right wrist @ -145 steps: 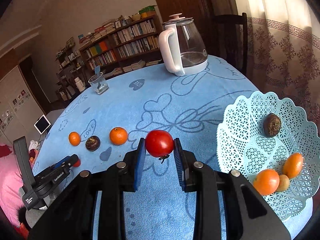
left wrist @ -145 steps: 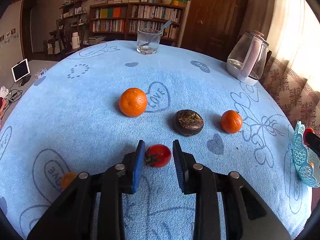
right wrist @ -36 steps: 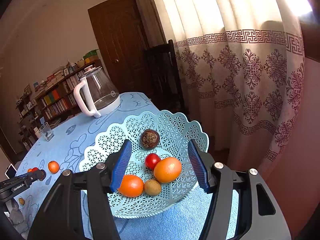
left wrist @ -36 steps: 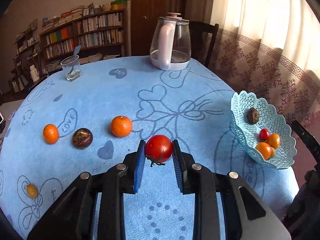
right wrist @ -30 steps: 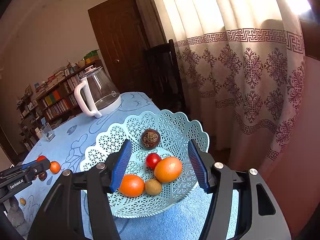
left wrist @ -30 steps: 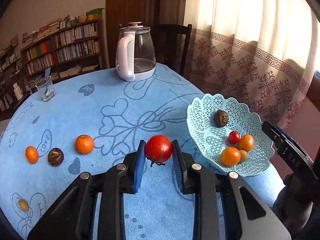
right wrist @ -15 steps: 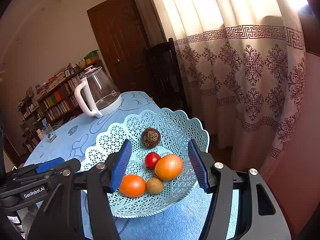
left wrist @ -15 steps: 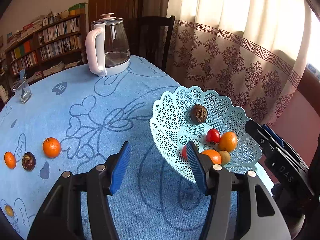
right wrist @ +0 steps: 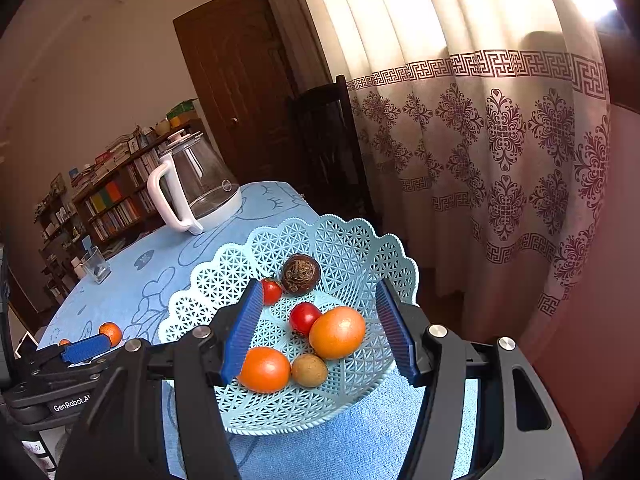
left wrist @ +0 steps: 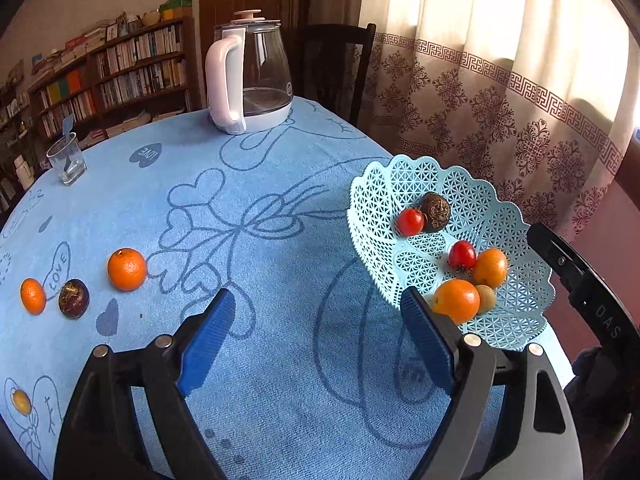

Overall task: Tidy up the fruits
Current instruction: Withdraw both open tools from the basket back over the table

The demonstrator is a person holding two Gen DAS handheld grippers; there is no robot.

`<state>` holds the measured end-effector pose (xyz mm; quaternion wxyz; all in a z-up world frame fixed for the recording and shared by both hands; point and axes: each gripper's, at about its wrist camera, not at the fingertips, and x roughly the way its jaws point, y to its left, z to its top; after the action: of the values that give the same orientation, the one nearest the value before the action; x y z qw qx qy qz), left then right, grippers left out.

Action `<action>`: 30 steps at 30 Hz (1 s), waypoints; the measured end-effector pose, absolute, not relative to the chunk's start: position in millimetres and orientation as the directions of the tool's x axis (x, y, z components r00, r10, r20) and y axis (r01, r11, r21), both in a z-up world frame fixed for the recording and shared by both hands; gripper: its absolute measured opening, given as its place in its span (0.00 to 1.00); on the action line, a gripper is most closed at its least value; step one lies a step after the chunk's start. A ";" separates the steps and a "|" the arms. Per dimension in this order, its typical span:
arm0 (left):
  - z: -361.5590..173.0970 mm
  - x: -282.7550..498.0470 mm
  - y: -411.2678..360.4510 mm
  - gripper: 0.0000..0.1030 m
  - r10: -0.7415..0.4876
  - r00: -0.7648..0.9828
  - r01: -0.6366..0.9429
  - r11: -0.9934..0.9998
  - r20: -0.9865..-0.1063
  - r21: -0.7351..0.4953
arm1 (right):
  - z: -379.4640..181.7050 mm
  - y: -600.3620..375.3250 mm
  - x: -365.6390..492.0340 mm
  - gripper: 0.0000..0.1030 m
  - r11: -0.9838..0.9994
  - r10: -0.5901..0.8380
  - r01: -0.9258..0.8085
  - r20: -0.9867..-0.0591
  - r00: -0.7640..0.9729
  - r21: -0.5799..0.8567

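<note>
A pale blue lattice basket (left wrist: 520, 320) stands at the table's right edge. In it lie a red tomato (left wrist: 410, 222) against a dark round fruit (left wrist: 436, 207), a second tomato (left wrist: 462, 255), two oranges (left wrist: 456, 300) and a small brown fruit. My left gripper (left wrist: 316, 300) hangs over the cloth just left of the basket, its jaws opening with nothing between them. My right gripper (right wrist: 319, 292) stands open over the basket's (right wrist: 352, 240) near side, touching no fruit. On the cloth at the left lie an orange (left wrist: 127, 269), a dark fruit (left wrist: 73, 298), a small orange (left wrist: 32, 296) and a small yellow fruit (left wrist: 21, 401).
A glass kettle (left wrist: 250, 76) with a white handle stands at the table's far side, a drinking glass (left wrist: 67, 159) at the far left. A dark chair (left wrist: 332, 64) and patterned curtains are behind the table. The basket sits close to the table's edge.
My left gripper carried the tomato over to the basket and opened. The tomato now lies in the basket beside the dark fruit. The right gripper kept still.
</note>
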<state>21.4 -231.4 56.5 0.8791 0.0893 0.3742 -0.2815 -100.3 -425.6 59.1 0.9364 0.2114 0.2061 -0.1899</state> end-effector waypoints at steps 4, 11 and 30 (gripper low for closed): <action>51.9 23.8 -225.0 0.85 -0.409 0.567 0.543 0.839 -0.715 -0.049 | 59.3 -424.7 -101.1 0.69 0.837 -0.276 0.446 -0.461 0.844 0.316; 47.8 26.9 -212.1 0.86 -0.378 0.578 0.511 0.859 -0.723 -0.040 | 59.7 -423.5 -100.8 0.75 0.836 -0.286 0.454 -0.461 0.840 0.308; 39.2 42.9 -159.4 0.87 -0.304 0.605 0.388 0.920 -0.735 -0.061 | 62.3 -418.2 -102.3 0.76 0.841 -0.306 0.461 -0.454 0.837 0.283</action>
<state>42.9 -159.4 39.2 0.8944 0.0523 0.3998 -0.1935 -102.3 -418.2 62.3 0.9385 0.1941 0.1995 -0.2045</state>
